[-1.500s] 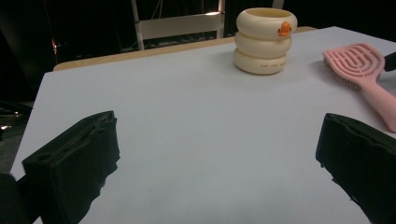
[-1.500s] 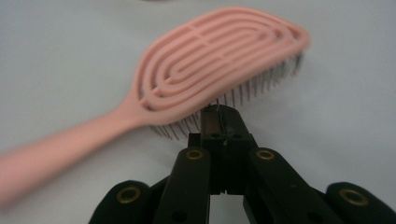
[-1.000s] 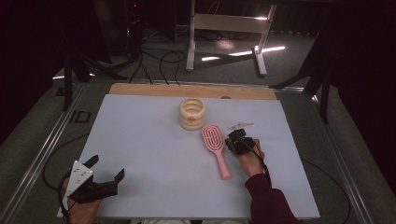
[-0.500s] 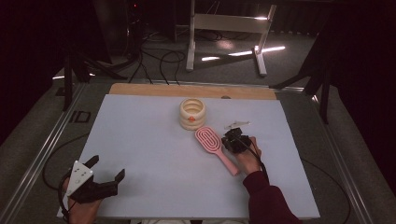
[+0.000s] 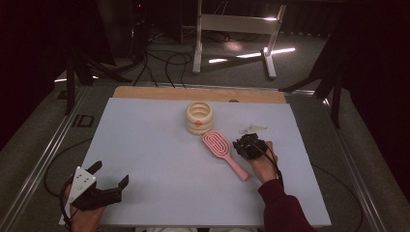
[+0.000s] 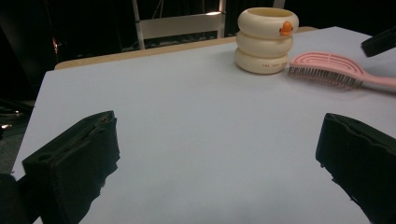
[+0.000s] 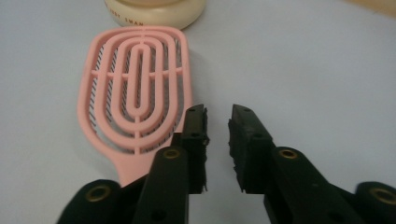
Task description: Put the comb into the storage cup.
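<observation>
A pink hairbrush [image 5: 223, 152] lies back-up on the white table sheet [image 5: 145, 145], its head near a cream ringed cup [image 5: 199, 117] with an orange duck mark. My right gripper [image 5: 246, 146] rests just right of the brush. In the right gripper view its jaws [image 7: 217, 126] stand a small gap apart and have just been opening, with only bare sheet between them. The brush [image 7: 135, 88] lies left of them and the cup [image 7: 156, 11] beyond. My left gripper [image 5: 109, 181] sits wide open at the near left corner, holding nothing, and faces the cup [image 6: 264, 39] and brush [image 6: 327, 70].
A wooden strip [image 5: 198, 93] runs along the table's far edge. Behind it on the floor are a white stand [image 5: 232, 29] and loose cables [image 5: 159, 58]. Metal rails [image 5: 43, 159] border the table's sides.
The brush has turned on the sheet: its handle end has swung toward the right, while the head stays near the cup. The right hand shifted slightly. The left gripper has not moved.
</observation>
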Demonstrator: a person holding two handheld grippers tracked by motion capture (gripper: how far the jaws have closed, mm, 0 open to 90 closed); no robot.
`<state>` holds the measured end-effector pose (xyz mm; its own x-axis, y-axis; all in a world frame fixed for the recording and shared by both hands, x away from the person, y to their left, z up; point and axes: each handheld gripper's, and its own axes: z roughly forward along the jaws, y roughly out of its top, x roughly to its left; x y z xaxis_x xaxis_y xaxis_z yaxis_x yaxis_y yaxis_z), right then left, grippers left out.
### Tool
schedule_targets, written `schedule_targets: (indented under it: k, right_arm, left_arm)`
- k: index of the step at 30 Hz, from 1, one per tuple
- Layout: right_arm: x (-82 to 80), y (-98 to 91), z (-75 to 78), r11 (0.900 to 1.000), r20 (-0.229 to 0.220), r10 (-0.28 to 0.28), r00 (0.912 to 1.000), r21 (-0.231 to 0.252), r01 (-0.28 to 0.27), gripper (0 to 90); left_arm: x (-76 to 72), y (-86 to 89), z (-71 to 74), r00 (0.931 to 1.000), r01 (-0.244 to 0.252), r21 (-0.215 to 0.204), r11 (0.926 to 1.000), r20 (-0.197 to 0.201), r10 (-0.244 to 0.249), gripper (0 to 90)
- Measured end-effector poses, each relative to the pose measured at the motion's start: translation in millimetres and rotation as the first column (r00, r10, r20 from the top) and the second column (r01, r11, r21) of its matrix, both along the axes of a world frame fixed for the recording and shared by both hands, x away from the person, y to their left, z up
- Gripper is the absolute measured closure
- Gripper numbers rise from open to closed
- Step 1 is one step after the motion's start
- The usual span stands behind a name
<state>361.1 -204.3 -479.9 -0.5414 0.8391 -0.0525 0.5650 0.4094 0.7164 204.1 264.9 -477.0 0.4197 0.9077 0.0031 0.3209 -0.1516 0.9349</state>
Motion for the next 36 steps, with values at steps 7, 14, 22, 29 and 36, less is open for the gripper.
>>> schedule_targets:
  k: [7, 14, 22, 29, 36]
  right_arm:
    - [-20.0, -24.8, 13.5, 0.9983, 0.067, 0.033, 0.9972, 0.045, -0.036, 55.4]
    - [-39.9, -52.2, 23.1, 0.9939, 0.112, 0.027, 0.9934, 0.103, -0.038, 35.3]
    - [-65.7, -73.4, 26.8, 0.9867, 0.165, 0.011, 0.9863, 0.158, -0.037, 12.3]
    - [-85.2, -85.3, 22.7, 0.9784, 0.210, -0.013, 0.9777, 0.205, -0.031, 9.0]
    - [-99.1, -93.2, 15.8, 0.9736, 0.267, -0.029, 0.9633, 0.226, -0.033, 9.0]
  left_arm:
    - [0.3, -0.4, 0.0, 1.0000, 0.001, 0.002, 1.0000, -0.002, -0.001, 0.2]
    - [1.3, -0.8, 0.4, 1.0000, -0.002, 0.002, 1.0000, -0.004, 0.002, 0.2]
    - [3.4, -0.1, 1.2, 1.0000, -0.004, 0.001, 1.0000, -0.007, 0.004, 0.2]
    - [6.9, 0.4, 5.9, 1.0000, -0.002, 0.001, 1.0000, -0.007, 0.002, 0.2]
    - [14.0, -1.6, 6.4, 0.9999, 0.007, 0.001, 1.0000, -0.009, -0.007, 0.1]
